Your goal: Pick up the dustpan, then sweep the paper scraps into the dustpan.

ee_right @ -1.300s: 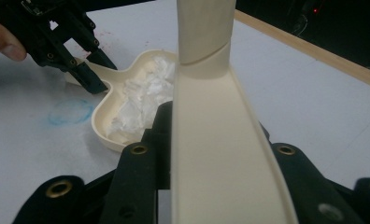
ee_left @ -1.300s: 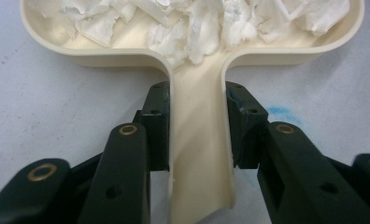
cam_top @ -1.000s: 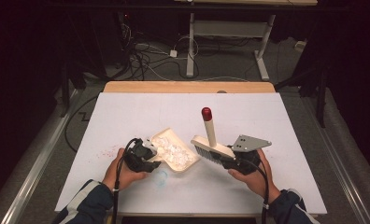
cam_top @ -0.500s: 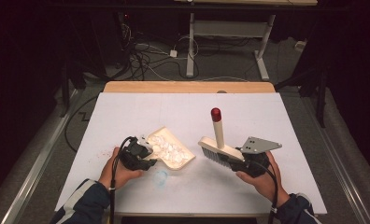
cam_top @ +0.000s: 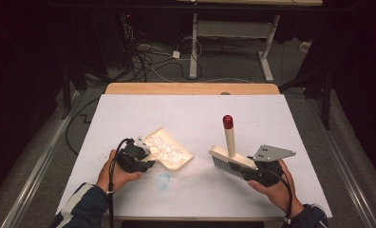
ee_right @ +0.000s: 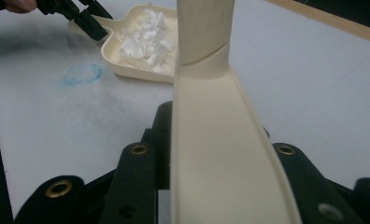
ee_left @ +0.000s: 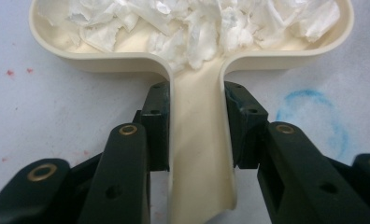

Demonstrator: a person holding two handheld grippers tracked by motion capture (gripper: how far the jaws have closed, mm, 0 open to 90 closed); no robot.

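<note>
On the white bench (cam_top: 191, 114), the left claw (cam_top: 145, 159) grips the flat handle of a cream dustpan (cam_top: 174, 154), its two black jaws pressed against either side of the handle just behind the pan's rear wall. The dustpan lies left of centre on the bench, and a heap of torn white paper scraps (ee_left: 197, 23) sits inside it, piled toward the back wall. A faint blue ring (cam_top: 164, 179) is marked on the bench just in front of the dustpan, near its handle. The right claw (cam_top: 245, 166) is clamped on the cream back of a hand brush (cam_top: 231, 159), which it holds to the right of the dustpan and apart from it. The brush's bristles point down toward the bench, and its handle stands upright, ending in a red tip (cam_top: 228, 121).
</note>
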